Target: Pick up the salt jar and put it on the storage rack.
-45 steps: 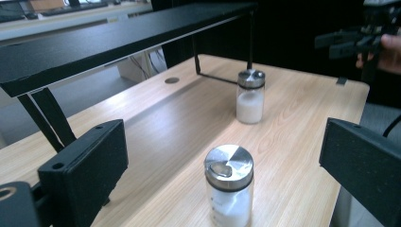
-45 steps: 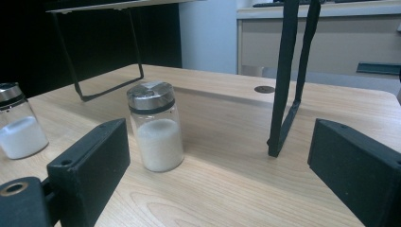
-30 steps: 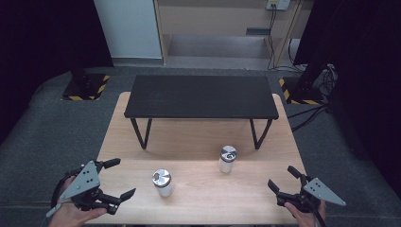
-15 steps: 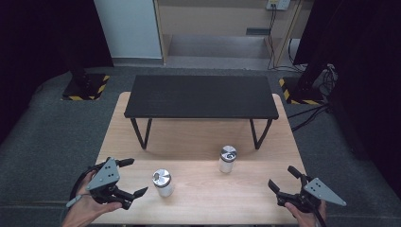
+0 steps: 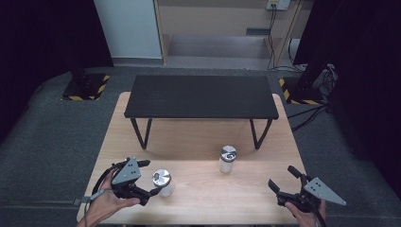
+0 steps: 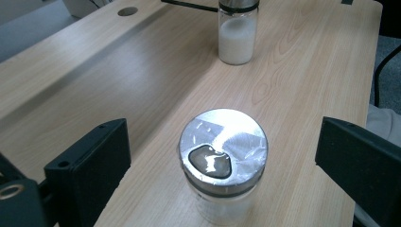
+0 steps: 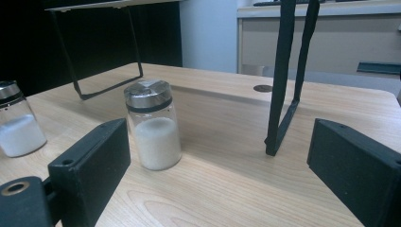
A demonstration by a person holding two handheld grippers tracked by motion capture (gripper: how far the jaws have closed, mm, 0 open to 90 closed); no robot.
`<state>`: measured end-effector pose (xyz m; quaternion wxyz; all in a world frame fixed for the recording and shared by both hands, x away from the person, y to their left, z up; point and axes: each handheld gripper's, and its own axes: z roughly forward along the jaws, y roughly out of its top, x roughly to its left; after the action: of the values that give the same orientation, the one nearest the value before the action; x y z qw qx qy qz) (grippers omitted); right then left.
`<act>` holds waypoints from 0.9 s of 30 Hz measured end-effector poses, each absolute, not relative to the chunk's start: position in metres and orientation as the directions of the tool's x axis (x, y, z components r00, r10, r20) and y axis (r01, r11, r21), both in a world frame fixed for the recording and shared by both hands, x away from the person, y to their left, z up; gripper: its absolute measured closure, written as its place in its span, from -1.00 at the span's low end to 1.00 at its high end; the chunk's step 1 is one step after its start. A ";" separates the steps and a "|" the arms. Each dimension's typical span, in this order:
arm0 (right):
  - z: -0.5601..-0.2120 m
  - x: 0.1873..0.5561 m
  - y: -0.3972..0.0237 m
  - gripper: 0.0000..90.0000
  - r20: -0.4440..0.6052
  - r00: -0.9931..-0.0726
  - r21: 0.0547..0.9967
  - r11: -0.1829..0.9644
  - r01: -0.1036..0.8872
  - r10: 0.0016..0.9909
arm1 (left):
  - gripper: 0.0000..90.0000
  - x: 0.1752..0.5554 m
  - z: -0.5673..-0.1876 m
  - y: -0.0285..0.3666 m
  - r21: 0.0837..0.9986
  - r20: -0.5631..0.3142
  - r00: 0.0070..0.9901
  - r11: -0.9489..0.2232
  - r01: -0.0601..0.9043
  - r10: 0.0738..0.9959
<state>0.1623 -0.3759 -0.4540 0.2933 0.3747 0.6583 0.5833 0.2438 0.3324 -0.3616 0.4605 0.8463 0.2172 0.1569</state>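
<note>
Two glass jars of white powder with silver lids stand on the wooden table point(image 5: 203, 137). The near-left jar point(image 5: 162, 182) point(image 6: 222, 165) stands between the jaws of my left gripper point(image 5: 150, 178) point(image 6: 222, 130). These jaws have just been closing a little, but both pads are still clear of the glass, so the gripper is open. The second jar point(image 5: 227, 159) point(image 6: 238, 30) point(image 7: 153, 125) stands farther right, ahead of my right gripper point(image 5: 283, 178) point(image 7: 217, 142). That gripper is open and empty near the table's front right edge.
A low black bench point(image 5: 201, 97) spans the far half of the table, and one of its thin legs point(image 7: 283, 80) rises right of the second jar. Grey floor surrounds the table. Cables point(image 5: 302, 113) trail at the right.
My left gripper has moved right and down from the table's front-left corner, and its jaws now stand either side of the near-left jar. The right gripper and both jars have stayed put.
</note>
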 end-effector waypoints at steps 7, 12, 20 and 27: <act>-0.454 0.163 -0.376 -0.85 0.053 -0.548 0.987 0.040 0.155 0.835 | -0.89 0.253 -0.372 0.322 0.833 0.056 0.858 -0.498 0.242 0.511; -0.454 0.163 -0.376 -0.85 0.054 -0.550 0.987 0.039 0.157 0.833 | -0.83 0.257 -0.378 0.319 0.830 0.046 0.861 -0.499 0.248 0.506; -0.454 0.164 -0.377 -0.85 0.053 -0.551 0.987 0.040 0.156 0.833 | -0.69 0.263 -0.385 0.314 0.827 0.040 0.865 -0.502 0.252 0.500; -0.454 0.164 -0.377 -0.84 0.053 -0.553 0.987 0.041 0.157 0.832 | -0.30 0.267 -0.392 0.315 0.830 0.027 0.868 -0.495 0.257 0.497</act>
<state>0.1645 -0.3772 -0.4543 0.2897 0.3739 0.6608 0.5827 0.2668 0.3151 -0.3925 0.4517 0.8543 0.2205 0.1326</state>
